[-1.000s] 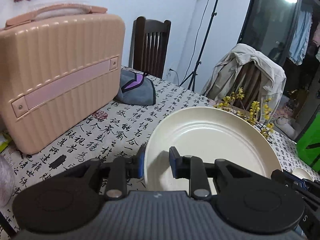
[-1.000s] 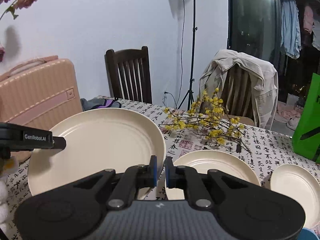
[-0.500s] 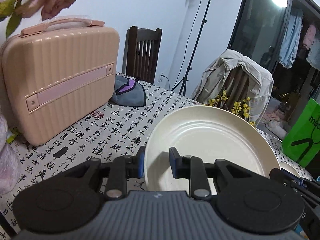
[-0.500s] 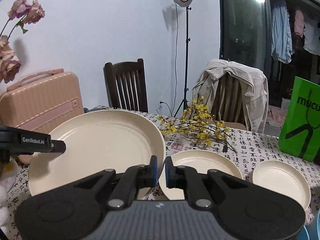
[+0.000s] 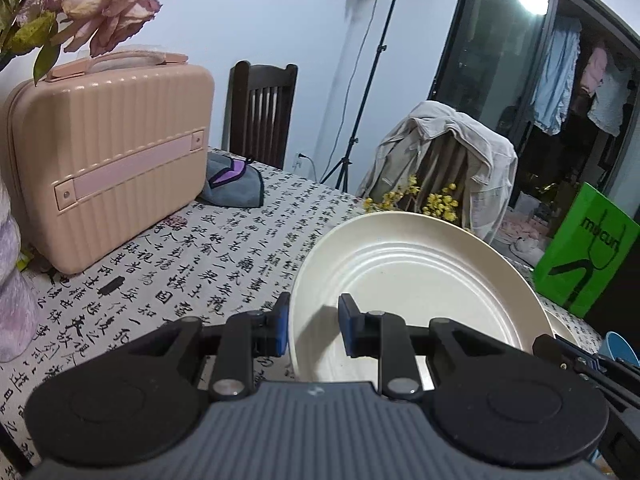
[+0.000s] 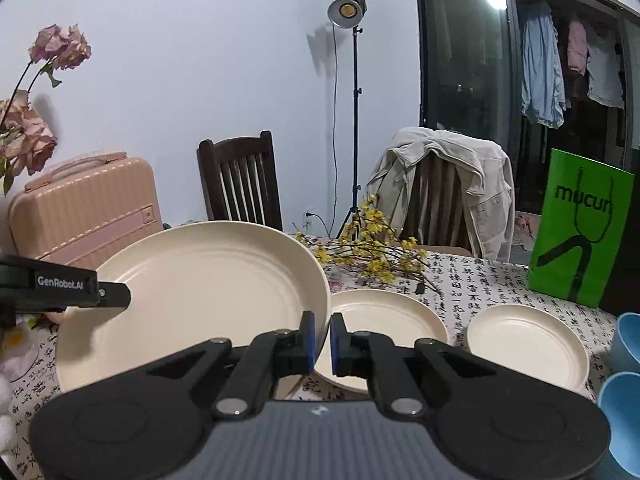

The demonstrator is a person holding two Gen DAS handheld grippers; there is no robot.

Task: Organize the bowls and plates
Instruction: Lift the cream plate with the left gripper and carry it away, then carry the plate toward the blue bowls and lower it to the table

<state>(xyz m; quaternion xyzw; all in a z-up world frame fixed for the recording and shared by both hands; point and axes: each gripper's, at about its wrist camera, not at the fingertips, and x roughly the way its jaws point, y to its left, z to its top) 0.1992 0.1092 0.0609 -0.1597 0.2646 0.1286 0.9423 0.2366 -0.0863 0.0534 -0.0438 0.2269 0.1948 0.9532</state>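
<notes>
Both claws grip our big cream plate, one on each side.

We hold the left claw clamped on the near left rim of the big plate, and our right claw is pinched tight on its right rim. We keep the big plate tilted above the table, beside the pink case. Next to it we see a middle plate and a small plate lying flat, with blue bowls at the right edge.
</notes>
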